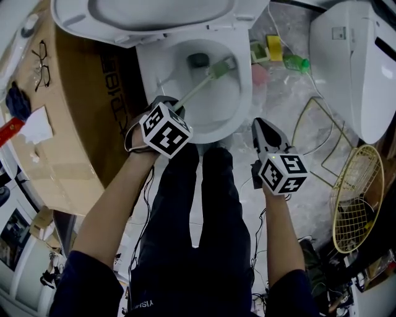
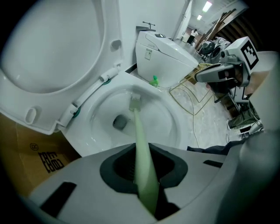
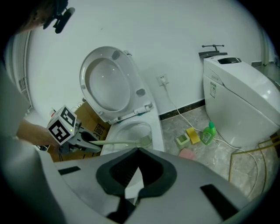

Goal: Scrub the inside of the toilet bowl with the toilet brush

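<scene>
Mid-scrub, I judge: left gripper clamps the brush, head at the bowl's far wall, needing sweeping strokes next; right gripper closed, empty.

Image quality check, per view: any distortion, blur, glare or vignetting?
Head view: evenly lit and sharp, with the toilet bowl bright but still readable. Left gripper view: strong fisheye and dark corners; the toilet brush goes soft close to the lens, and the ceiling lights glare at top right. Right gripper view: same fisheye and dark corners; the raised toilet lid is sharp.
</scene>
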Demonstrator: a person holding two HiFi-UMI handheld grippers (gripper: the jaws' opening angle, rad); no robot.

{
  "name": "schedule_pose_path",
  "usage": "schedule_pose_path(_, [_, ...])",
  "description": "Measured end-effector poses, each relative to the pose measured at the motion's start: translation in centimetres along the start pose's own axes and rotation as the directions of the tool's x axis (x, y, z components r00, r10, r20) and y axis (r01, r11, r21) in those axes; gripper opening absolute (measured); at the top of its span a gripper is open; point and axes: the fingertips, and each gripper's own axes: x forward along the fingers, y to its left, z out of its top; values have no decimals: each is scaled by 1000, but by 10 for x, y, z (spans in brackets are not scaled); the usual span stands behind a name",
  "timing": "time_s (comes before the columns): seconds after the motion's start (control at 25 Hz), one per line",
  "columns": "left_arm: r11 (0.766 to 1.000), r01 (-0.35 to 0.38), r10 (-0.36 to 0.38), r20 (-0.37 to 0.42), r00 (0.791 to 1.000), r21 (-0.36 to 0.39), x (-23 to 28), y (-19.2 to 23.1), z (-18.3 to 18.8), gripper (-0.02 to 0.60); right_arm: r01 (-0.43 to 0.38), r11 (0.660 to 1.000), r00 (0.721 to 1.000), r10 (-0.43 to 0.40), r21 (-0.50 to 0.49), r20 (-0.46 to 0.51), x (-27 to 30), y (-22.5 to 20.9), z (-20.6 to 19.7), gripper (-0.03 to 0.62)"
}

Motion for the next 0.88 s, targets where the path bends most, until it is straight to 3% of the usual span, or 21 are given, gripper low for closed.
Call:
schedule_pose_path(0.48, [996, 84, -84, 22, 996, -9, -3, -60, -43, 77, -15, 1000, 1000, 16, -26, 7, -12, 21, -16, 5])
schedule_pose_path(0.88, [990, 140, -141, -33, 989, -30, -7, -90, -90, 77, -32, 998, 999, 33, -47, 16, -17, 43, -21, 5])
